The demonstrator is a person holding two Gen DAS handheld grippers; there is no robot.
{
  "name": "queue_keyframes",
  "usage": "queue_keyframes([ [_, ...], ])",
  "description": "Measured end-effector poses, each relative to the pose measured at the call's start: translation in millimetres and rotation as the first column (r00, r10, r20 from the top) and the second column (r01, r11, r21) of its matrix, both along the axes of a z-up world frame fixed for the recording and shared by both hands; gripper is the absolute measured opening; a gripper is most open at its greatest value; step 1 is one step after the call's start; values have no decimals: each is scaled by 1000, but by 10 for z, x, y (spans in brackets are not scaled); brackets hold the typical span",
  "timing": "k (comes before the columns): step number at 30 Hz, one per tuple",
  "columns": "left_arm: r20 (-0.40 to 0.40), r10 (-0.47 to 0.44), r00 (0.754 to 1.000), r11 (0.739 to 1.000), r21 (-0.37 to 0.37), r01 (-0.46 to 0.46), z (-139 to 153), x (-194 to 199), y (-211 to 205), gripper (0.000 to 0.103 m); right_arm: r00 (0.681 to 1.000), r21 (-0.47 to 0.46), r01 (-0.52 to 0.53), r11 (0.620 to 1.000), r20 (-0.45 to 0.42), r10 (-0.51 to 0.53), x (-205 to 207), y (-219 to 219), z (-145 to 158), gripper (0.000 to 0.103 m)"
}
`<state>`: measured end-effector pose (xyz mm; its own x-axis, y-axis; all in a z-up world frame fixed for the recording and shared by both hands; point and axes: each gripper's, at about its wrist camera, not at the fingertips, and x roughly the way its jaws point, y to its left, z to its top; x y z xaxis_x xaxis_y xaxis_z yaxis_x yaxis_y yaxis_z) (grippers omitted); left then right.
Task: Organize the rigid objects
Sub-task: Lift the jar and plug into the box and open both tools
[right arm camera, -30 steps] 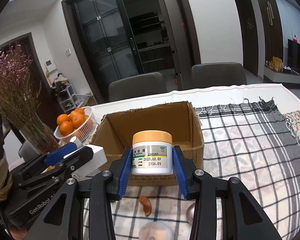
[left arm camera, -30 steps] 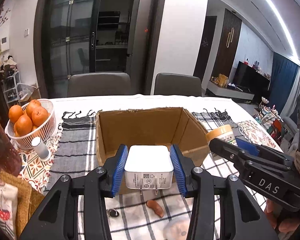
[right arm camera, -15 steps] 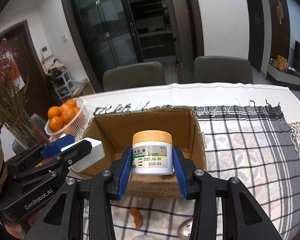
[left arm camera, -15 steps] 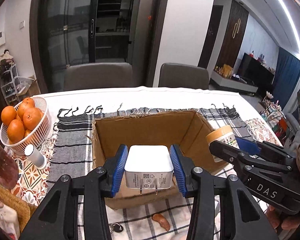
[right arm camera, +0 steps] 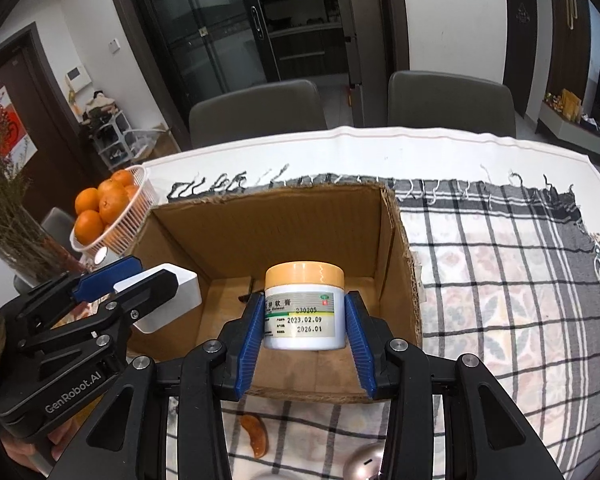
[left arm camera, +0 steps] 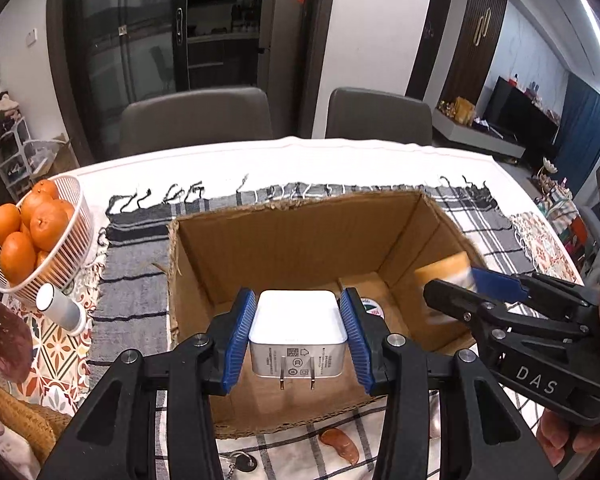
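Note:
An open cardboard box [left arm camera: 292, 240] stands on the checked cloth; it also shows in the right wrist view [right arm camera: 260, 224]. My left gripper [left arm camera: 298, 338] is shut on a white plug adapter [left arm camera: 297, 328], prongs toward me, held over the box's near left part. My right gripper [right arm camera: 305, 320] is shut on a white ointment jar [right arm camera: 304, 306] with an orange lid, held over the box's near right part. Each gripper shows in the other's view: the right gripper [left arm camera: 452, 296] with the blurred jar, the left gripper [right arm camera: 140, 284] with the adapter [right arm camera: 180, 284].
A white basket of oranges [left arm camera: 32, 236] and a small white cylinder [left arm camera: 60, 308] stand left of the box. An orange curved piece [left arm camera: 340, 444], keys [left arm camera: 240, 460] and a rounded silver object [right arm camera: 364, 460] lie on the cloth in front. Dried flowers [right arm camera: 8, 216] stand far left.
Both grippers have moved forward and over the box with their objects, so the box interior now lies beneath the adapter and the jar. Both stay shut.

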<state>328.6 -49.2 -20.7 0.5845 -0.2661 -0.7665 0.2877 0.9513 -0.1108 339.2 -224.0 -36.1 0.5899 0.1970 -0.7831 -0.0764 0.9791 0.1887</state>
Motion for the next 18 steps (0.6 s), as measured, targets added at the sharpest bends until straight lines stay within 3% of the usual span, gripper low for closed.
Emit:
queue_keyframes([
  [7, 55, 7, 998, 999, 33, -9, 81, -102, -1, 49, 1000, -15, 11, 1000, 6, -11, -36, -29, -6, 46],
  [18, 129, 19, 991, 999, 26, -23, 229, -470, -7, 52, 993, -38, 50, 998, 110, -46, -408, -79, 225, 46],
])
